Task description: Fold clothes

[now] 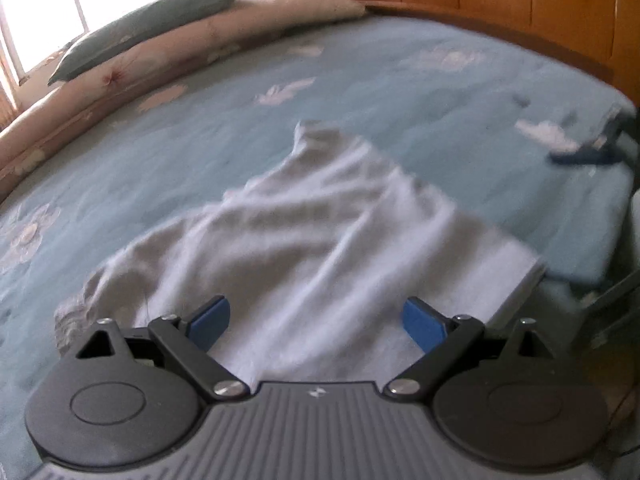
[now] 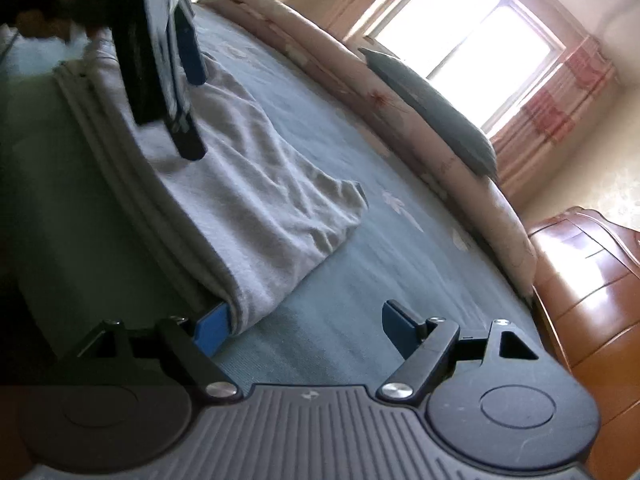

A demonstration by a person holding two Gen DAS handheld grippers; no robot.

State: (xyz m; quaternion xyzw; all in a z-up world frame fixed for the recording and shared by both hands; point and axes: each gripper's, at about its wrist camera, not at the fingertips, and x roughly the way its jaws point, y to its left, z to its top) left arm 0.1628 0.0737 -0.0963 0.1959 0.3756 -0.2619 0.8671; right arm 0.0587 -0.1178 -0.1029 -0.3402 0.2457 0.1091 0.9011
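Two claws gape wide | left claw [image 1: 316,322], right claw [image 2: 304,326] | grey garment [image 1: 304,232] (no legible writing)

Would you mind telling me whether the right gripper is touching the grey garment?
Touching: in the right wrist view, the right gripper, jaws open, has its left blue pad against the grey garment at the folded corner.

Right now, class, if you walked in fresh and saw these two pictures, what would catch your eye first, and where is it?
First, the rumpled pale grey garment spread on the blue flowered bedsheet, partly folded along one edge. Next, the two open tools: the left tool over the garment's near part, the right tool at its corner, one blue pad beside the cloth. Behind, a bright window glares above a rolled pink quilt.
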